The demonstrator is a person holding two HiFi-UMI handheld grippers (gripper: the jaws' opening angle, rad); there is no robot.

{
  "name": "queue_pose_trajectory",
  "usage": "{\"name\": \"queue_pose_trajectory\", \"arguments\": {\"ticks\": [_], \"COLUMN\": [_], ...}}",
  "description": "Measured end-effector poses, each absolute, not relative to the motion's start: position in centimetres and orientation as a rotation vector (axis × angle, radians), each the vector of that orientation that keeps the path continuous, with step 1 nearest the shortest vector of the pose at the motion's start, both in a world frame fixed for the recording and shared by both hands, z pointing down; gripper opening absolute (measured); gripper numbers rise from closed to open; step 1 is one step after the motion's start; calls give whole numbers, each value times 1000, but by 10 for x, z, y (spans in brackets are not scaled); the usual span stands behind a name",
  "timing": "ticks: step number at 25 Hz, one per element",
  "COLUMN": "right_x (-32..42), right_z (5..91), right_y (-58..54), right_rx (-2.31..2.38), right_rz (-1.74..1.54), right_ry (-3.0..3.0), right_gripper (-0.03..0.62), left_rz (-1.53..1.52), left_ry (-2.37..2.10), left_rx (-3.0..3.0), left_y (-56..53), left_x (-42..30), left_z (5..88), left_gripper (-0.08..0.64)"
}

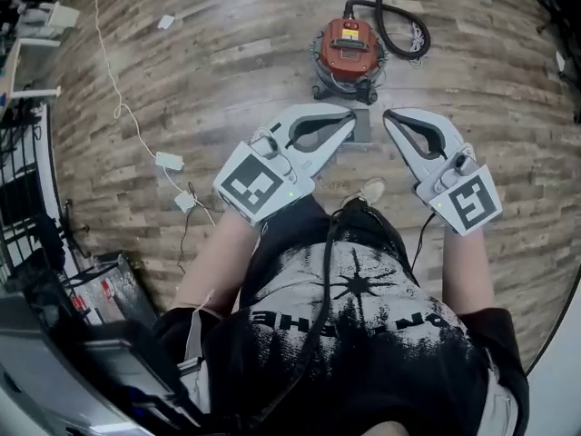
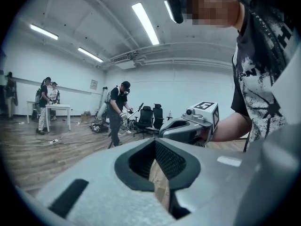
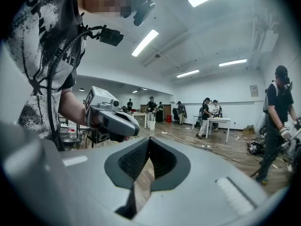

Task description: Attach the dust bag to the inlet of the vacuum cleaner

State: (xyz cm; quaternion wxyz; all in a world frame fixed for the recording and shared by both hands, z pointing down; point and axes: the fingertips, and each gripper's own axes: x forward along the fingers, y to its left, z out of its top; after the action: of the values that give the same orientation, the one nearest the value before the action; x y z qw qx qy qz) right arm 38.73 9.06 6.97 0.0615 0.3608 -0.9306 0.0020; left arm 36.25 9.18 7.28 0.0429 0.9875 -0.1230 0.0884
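Observation:
The vacuum cleaner (image 1: 349, 51), a round drum with a red lid and a black hose (image 1: 392, 27), stands on the wood floor at the top of the head view. A flat grey piece (image 1: 363, 131) lies on the floor just in front of it; I cannot tell if it is the dust bag. My left gripper (image 1: 350, 116) and right gripper (image 1: 388, 116) are held side by side above that piece, tips pointing toward the vacuum. Both are shut with nothing between the jaws. The left gripper view shows its shut jaws (image 2: 156, 147) and the right gripper (image 2: 193, 125) beyond; the right gripper view shows its own (image 3: 149, 142) and the left gripper (image 3: 110, 119).
A white cable with adapters (image 1: 169, 161) runs across the floor at left. Desks and equipment (image 1: 54, 307) crowd the left edge and lower left. My shoe (image 1: 370, 190) shows below the grippers. Other people (image 2: 117, 112), tables (image 3: 218, 124) and office chairs (image 2: 148, 119) stand further off.

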Motion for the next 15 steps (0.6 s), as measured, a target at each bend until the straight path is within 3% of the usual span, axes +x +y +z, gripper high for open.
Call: {"name": "queue_pose_trajectory", "arguments": {"ticks": [9,15], "right_x": [386,401], "right_z": [121,252], "right_y": [99,92], "right_rx": [1124,1110], "right_rz": [28,46], "right_ry": [-2748,-2646], "right_gripper": [8,9], "left_rz": [237,207], "left_ry": [-282,-174], "left_rx": [2964,3002], "left_y": [94,63], "left_x": [353,368], "left_z": [111,188], "left_gripper": [0,0]}}
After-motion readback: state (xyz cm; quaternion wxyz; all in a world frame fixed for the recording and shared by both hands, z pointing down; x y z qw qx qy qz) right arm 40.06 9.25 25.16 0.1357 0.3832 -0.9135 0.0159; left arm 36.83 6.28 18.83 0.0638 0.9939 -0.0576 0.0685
